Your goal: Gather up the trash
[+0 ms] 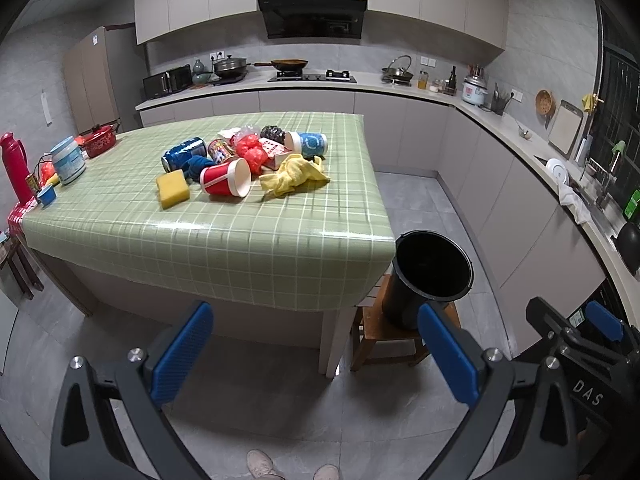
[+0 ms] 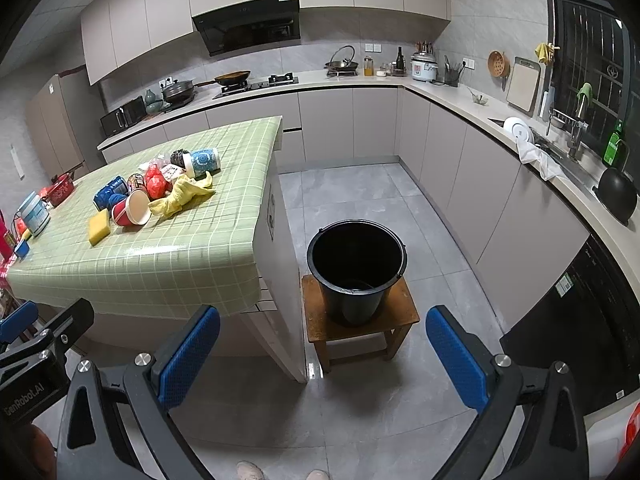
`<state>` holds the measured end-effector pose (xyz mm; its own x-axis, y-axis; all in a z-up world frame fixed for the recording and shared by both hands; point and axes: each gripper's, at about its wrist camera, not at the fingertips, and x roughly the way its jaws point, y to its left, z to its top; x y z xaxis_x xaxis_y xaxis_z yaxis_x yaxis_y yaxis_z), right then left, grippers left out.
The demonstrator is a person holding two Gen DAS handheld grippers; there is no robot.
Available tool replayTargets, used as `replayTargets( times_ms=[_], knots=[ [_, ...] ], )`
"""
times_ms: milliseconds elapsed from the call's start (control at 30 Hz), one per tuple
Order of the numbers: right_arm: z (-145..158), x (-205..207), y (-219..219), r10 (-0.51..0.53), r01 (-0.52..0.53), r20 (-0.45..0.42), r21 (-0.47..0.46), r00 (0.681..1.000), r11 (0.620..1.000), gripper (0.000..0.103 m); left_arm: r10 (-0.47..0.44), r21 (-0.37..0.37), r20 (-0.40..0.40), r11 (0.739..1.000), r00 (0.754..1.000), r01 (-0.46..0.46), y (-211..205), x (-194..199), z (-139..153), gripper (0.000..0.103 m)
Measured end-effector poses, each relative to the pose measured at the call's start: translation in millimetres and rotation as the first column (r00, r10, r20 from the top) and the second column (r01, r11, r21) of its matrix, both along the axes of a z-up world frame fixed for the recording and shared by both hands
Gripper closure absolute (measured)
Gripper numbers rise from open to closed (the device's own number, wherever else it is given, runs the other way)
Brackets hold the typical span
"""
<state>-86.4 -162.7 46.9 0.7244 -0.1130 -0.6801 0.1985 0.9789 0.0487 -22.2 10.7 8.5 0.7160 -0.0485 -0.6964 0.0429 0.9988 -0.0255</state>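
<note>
**Ahead of both tongs: trash untouched, bucket waiting**

Ahead and left of the left tongs [image 1: 316, 354], the trash pile [image 1: 244, 160] sits mid-table on the green check cloth [image 1: 200, 236]: red cup [image 1: 226, 178] on its side, blue can [image 1: 182, 154], blue-white cup [image 1: 310, 145], red bags [image 1: 252, 152], yellow rag [image 1: 294, 174], sponge [image 1: 173, 189]. All touching or just beside each other.

Both tongs released, jaws wide, nothing between them. Right tongs [image 2: 322, 354] point at the black bucket [image 2: 356, 268], which stands on a wooden stool [image 2: 320, 320] just beside the table corner. Bucket looks empty.

Step, as I read it: pre-pick, nothing collected yet. Next move calls for a reach up and forward over the table edge; the red cup is nearest and lying down, so grip across its wall. Rag and sponge may not be trash; judgement call.

Cloth looks glossy, so items could slide when nudged. Room: L-shaped kitchen counter [image 2: 460, 98] to the right, grey tile floor [image 2: 400, 200], the person's shoes at frame bottom.
</note>
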Motion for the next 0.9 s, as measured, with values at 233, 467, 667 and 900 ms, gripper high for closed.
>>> replayTargets(
  times_ms=[233,467,667,900],
  knots=[
    [1.3,-0.1,1.2,-0.002,0.002,0.002,-0.001,1.0,1.0,0.0,0.002,-0.003,0.002,1.0,1.0,-0.002,1.7,-1.0,1.6,0.0],
    [1.9,-0.5,1.1,-0.002,0.002,0.002,-0.001,1.0,1.0,0.0,0.004,-0.005,0.004,1.0,1.0,-0.004,2.9,-0.7,2.6,0.0],
    [3.7,-0.5,3.2,-0.009,0.009,0.005,-0.003,1.0,1.0,0.0,0.005,-0.006,0.004,1.0,1.0,-0.005,4.5,-0.7,2.7,0.0],
    [3.1,-1.2,5.1,-0.01,0.01,0.006,-0.001,1.0,1.0,0.0,0.007,-0.008,0.004,1.0,1.0,-0.007,6.4,0.4,3.4,0.0]
  ],
)
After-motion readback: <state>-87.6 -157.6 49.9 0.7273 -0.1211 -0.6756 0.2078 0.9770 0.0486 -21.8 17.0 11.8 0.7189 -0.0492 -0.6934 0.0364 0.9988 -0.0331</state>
